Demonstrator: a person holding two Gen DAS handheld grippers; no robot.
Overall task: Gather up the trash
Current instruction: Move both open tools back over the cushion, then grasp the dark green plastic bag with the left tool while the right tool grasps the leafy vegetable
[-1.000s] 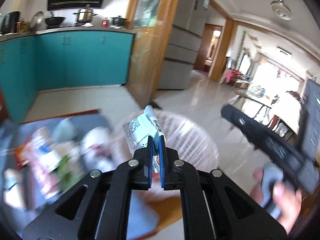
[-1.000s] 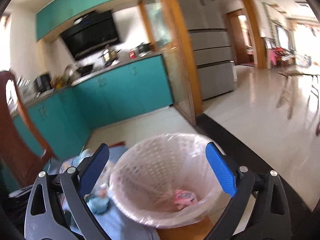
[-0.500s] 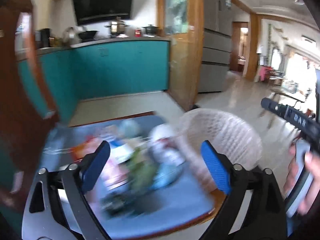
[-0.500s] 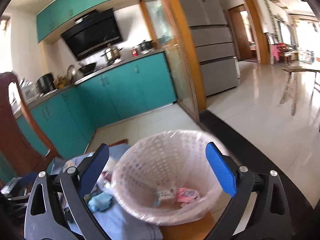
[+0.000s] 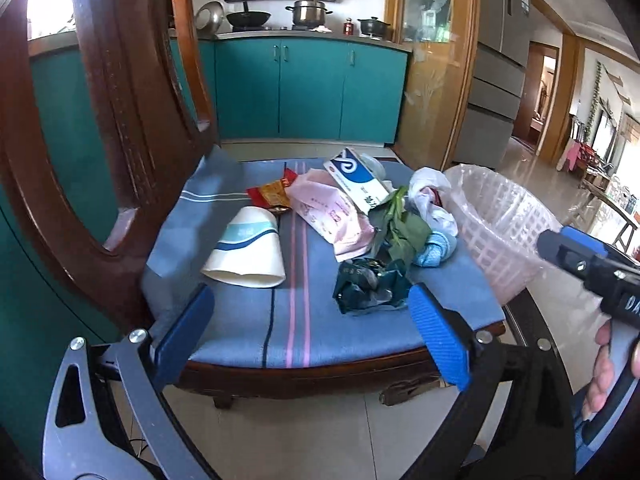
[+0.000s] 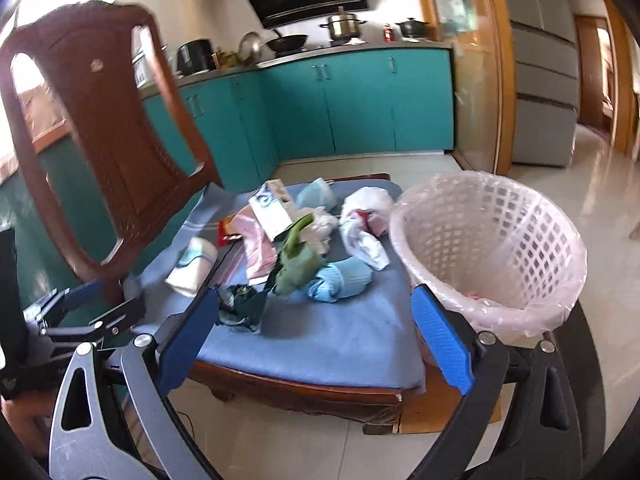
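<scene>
Both tongs, left tongs (image 5: 312, 332) and right tongs (image 6: 316, 332), gape empty before the chair cushion (image 5: 248, 320), where trash lies beside the basket (image 6: 492, 240). Nearest, the crumpled dark wrapper (image 5: 370, 286) (light, crushable, probably slippery) suits pinching a raised fold.

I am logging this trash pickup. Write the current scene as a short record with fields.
surface: blue cushion on a wooden chair
bin: white lattice basket lined with clear plastic, at the cushion's right edge
trash on cushion: paper cup lying on its side; pink packet; blue and white carton; green leaves; dark crumpled wrapper; light blue wad; white plastic bag
left claw: open, empty, short of the cushion
right claw: open, empty, facing cushion and basket
</scene>
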